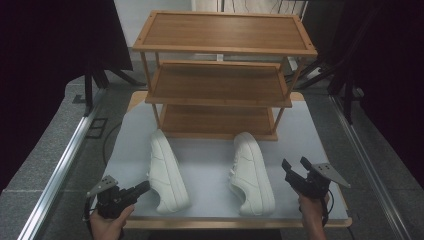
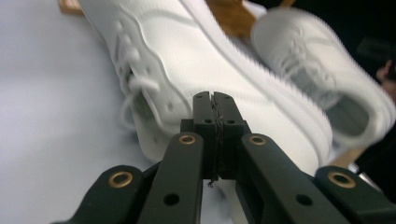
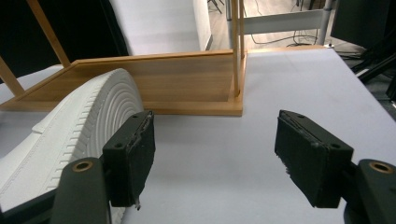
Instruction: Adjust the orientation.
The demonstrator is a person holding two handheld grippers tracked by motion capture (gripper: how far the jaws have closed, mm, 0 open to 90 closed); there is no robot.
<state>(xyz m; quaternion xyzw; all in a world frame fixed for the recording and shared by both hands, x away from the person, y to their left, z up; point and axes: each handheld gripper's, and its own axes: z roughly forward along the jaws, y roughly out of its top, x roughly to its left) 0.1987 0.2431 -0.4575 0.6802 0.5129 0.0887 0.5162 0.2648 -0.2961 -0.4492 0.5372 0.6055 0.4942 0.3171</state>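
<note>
Two white sneakers lie on the table before the wooden rack [image 1: 220, 80], each with its long axis running from the rack's bottom shelf toward me, toe at the rack, heel near me. My left gripper [image 1: 142, 189], jaws pressed together on nothing, sits just beside the left sneaker [image 1: 167, 170] near its heel. My right gripper [image 1: 296, 167], jaws spread wide, hangs to the outer side of the right sneaker [image 1: 251, 172], with bare table [image 1: 300, 130] stretching to the edge.
</note>
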